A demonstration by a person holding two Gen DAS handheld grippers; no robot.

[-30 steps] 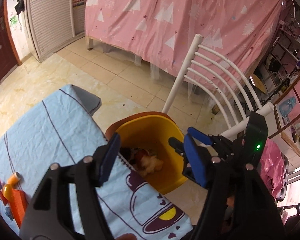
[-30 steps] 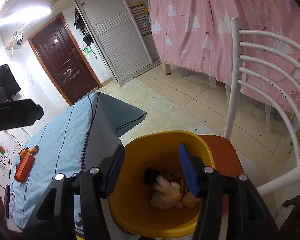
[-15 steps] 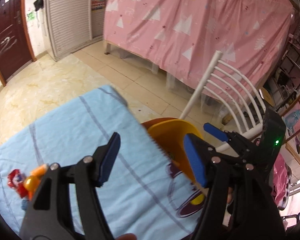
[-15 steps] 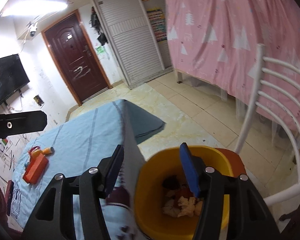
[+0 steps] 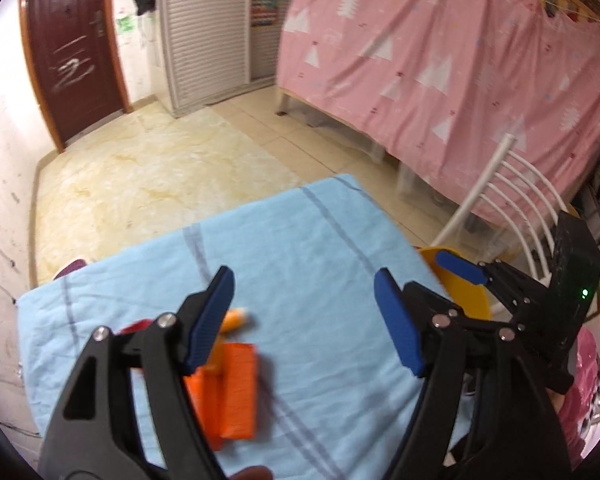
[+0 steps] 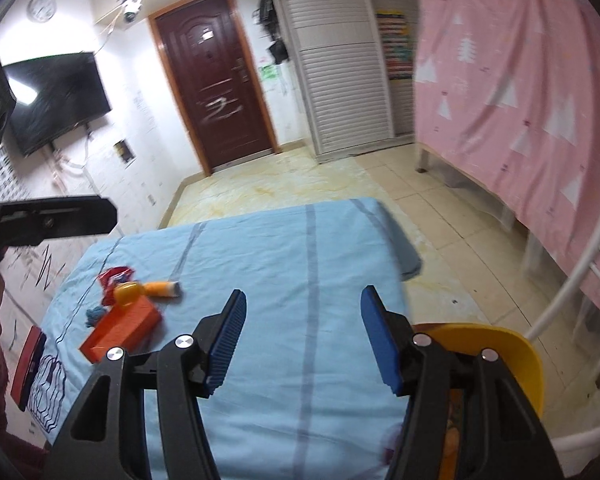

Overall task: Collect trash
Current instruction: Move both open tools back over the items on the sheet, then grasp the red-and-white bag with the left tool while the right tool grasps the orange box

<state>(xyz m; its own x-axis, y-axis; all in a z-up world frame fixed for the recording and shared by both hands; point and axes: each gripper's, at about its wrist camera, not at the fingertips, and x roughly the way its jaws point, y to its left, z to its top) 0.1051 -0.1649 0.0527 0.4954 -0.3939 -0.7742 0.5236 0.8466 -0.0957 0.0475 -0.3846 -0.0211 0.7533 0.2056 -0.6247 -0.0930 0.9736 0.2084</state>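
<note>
Blue tablecloth [image 6: 300, 264] under both empty, wide-spread grippers' fingers [image 6: 224, 340], bin [image 6: 496, 344] at edge

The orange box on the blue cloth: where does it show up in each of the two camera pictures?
Left wrist view: the orange box lies low and left of centre, partly behind the left finger of the left hand-held gripper.
Right wrist view: it lies at the left, beside a yellow-and-orange bottle.
Shared landmark: the dark red door.
</note>
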